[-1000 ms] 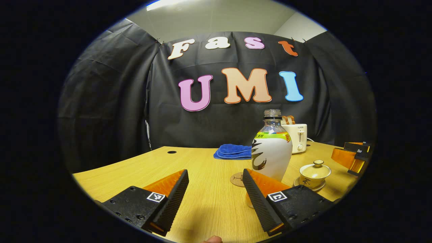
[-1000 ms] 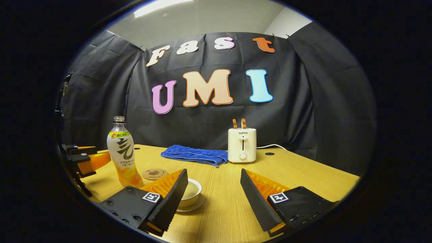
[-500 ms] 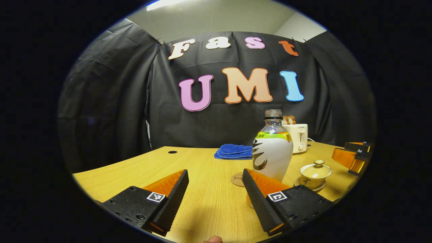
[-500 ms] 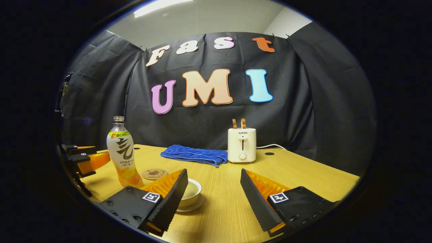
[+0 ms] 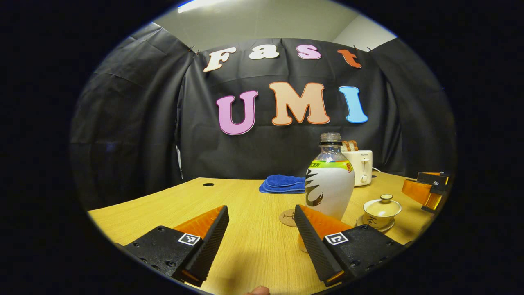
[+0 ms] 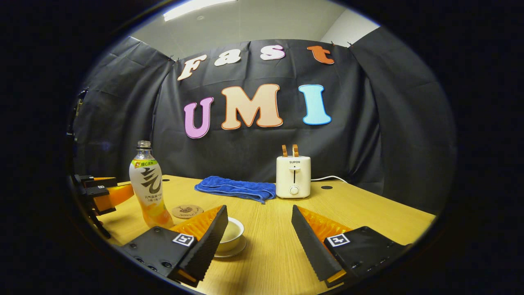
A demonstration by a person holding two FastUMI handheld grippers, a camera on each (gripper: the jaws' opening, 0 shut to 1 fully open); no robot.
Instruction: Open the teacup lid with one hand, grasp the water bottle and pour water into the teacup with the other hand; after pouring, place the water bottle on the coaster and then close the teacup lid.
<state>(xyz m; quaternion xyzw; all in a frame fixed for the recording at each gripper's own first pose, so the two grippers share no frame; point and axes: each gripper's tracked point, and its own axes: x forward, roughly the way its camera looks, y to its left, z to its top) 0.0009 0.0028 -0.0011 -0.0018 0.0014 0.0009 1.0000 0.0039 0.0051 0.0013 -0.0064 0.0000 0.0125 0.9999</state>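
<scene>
An uncapped water bottle (image 5: 330,180) with a white label stands just right of my left gripper (image 5: 261,209), partly behind its right finger. That gripper is open with nothing between its fingers. A round coaster (image 5: 287,217) lies on the table beside the bottle. The lidded teacup (image 5: 382,211) sits on its saucer farther right. In the right gripper view, my right gripper (image 6: 259,219) is open and holds nothing. The teacup (image 6: 232,234) is half hidden behind its left finger. The bottle (image 6: 149,188) and coaster (image 6: 187,211) lie to the left.
A cream toaster (image 6: 293,176) and a folded blue towel (image 6: 237,188) stand at the back of the wooden table (image 5: 163,205). The toaster (image 5: 362,166) and towel (image 5: 283,183) lie behind the bottle. The other gripper (image 5: 425,190) is at the far right, and likewise (image 6: 102,192) at the far left.
</scene>
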